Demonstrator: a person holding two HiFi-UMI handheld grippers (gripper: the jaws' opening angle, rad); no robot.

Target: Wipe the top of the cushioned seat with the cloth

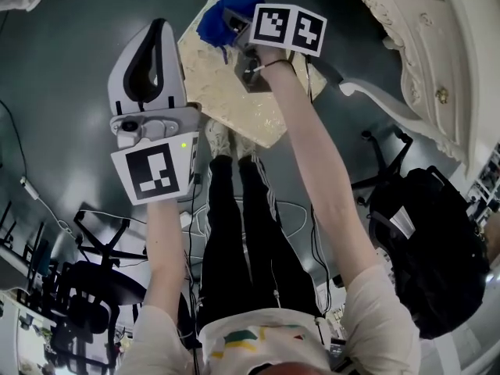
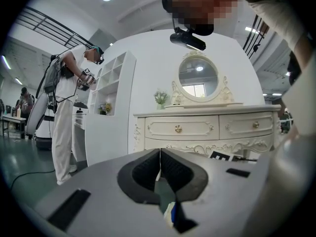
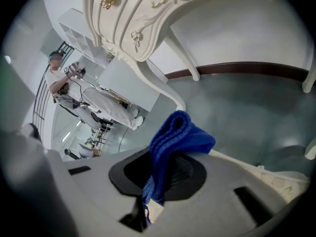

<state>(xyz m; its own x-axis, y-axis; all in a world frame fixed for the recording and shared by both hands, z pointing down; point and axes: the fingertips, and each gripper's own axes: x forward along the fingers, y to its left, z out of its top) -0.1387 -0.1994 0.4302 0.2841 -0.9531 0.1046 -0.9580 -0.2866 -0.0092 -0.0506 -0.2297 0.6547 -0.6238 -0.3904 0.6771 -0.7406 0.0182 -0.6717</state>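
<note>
The cushioned seat (image 1: 228, 94) is a cream, gold-patterned square on the grey floor below me. My right gripper (image 1: 231, 23) hangs over its far edge, shut on a folded blue cloth (image 1: 216, 22). In the right gripper view the cloth (image 3: 174, 138) bulges up from between the jaws of the right gripper (image 3: 165, 168), and a cream strip of the seat (image 3: 276, 174) shows just beyond. My left gripper (image 1: 158, 30) is held over the floor just left of the seat. In its own view the left gripper (image 2: 159, 152) has its dark pads pressed together with nothing between them.
An ornate white dresser (image 1: 426, 41) stands at the right of the seat and also fills the left gripper view as the dresser (image 2: 207, 127). A black backpack (image 1: 430, 244) lies at the right. Black chair frames (image 1: 86, 287) and cables lie at the lower left. A person in white (image 2: 66, 110) stands by a white shelf unit (image 2: 106, 115).
</note>
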